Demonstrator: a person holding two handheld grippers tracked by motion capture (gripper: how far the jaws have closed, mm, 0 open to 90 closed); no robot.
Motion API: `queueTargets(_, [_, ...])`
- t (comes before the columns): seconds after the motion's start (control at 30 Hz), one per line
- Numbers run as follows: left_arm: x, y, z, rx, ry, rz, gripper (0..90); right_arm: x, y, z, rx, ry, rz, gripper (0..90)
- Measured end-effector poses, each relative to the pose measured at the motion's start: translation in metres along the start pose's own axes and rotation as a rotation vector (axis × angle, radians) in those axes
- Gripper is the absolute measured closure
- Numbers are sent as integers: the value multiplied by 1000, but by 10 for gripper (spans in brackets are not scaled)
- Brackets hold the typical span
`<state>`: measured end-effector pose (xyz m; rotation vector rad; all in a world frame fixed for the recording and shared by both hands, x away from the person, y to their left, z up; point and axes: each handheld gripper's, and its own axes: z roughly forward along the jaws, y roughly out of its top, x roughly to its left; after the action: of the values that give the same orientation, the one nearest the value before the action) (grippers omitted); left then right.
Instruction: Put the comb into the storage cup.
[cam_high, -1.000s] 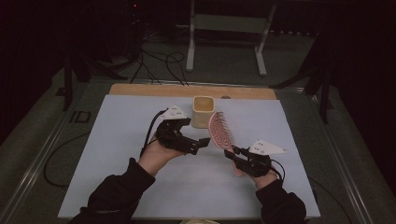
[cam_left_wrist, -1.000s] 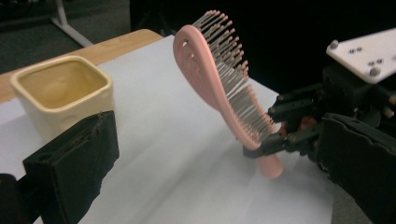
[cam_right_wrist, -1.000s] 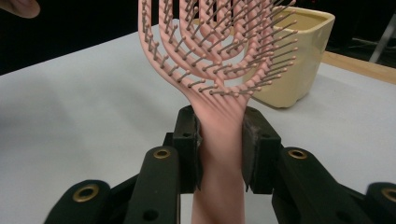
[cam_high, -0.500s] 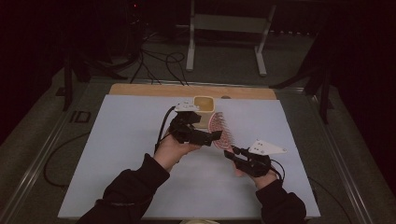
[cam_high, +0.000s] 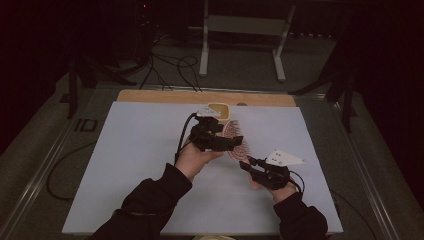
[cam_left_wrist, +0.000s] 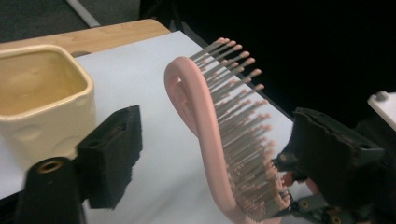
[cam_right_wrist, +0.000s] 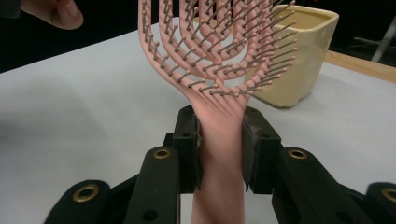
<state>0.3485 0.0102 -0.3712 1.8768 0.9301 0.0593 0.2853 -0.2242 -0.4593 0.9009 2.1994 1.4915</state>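
Note:
A pink vented hairbrush (cam_right_wrist: 219, 42) stands tilted above the white table, its bristled head (cam_left_wrist: 233, 140) up. My right gripper (cam_right_wrist: 219, 140) is shut on its handle, both pads pressing its sides; it sits low at the right (cam_high: 246, 162). My left gripper (cam_high: 235, 142) has reached the brush head, and its jaws have just been closing. The head lies between them. The left pad (cam_left_wrist: 114, 151) stands apart from the pink rim, with a gap of bare table showing. Just behind is a cream square cup (cam_high: 220, 109), seen empty from the left gripper (cam_left_wrist: 42, 93).
A white sheet (cam_high: 130, 165) covers the table, with a wooden strip (cam_high: 165, 96) along its far edge. Cables and a metal stand (cam_high: 240, 30) lie on the dark floor beyond. The cream cup (cam_right_wrist: 299, 60) stands close behind the brush.
My left hand has moved right, from beside the cup to the brush head, and its jaws have narrowed. The right hand and the brush have stayed in place.

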Motion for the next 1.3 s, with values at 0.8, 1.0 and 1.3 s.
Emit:
queueTargets(0.8, [5,-5,8,-15,-101,-90,582,1,1,1,3,-19,-15,704])
queueTargets(1.0, [1,-3,8,-13,-94,-72,608,2,1,1,1,-15,-12,703])
queueTargets(1.3, [-8,1,7,-12,-100,-39,647,2,1,2,-2,-29,-9,701])
